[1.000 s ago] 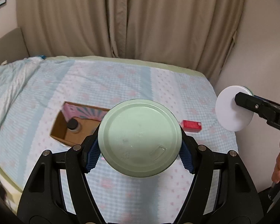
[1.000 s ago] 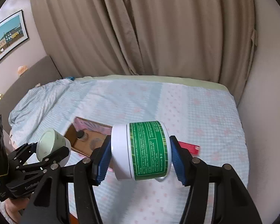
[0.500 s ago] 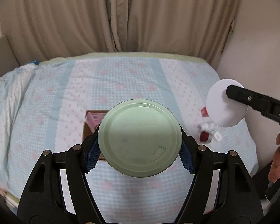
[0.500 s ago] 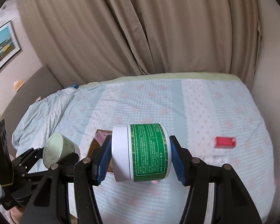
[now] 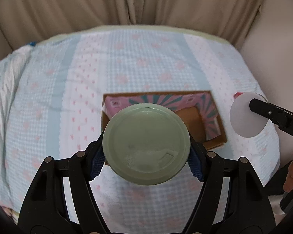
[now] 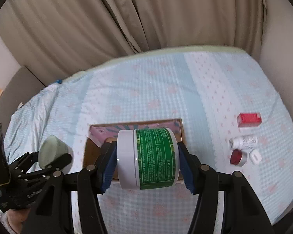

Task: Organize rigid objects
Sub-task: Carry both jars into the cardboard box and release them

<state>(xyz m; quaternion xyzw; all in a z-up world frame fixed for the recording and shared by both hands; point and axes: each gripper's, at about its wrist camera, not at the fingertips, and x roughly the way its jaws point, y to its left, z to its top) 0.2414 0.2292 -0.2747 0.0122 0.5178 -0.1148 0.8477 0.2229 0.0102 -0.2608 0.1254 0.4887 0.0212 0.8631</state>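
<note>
Left tool (image 5: 146, 161) grips a pale green jar (image 5: 146, 144) that hides much of the cardboard box (image 5: 214, 136) mid-bed; right tool (image 6: 146, 169) clamps a green-labelled jar (image 6: 154, 158) above the same box. Bed (image 6: 146, 89) lies open toward its far edge. The small items (image 6: 244, 148) near its right edge have newly entered the right wrist view.
</note>
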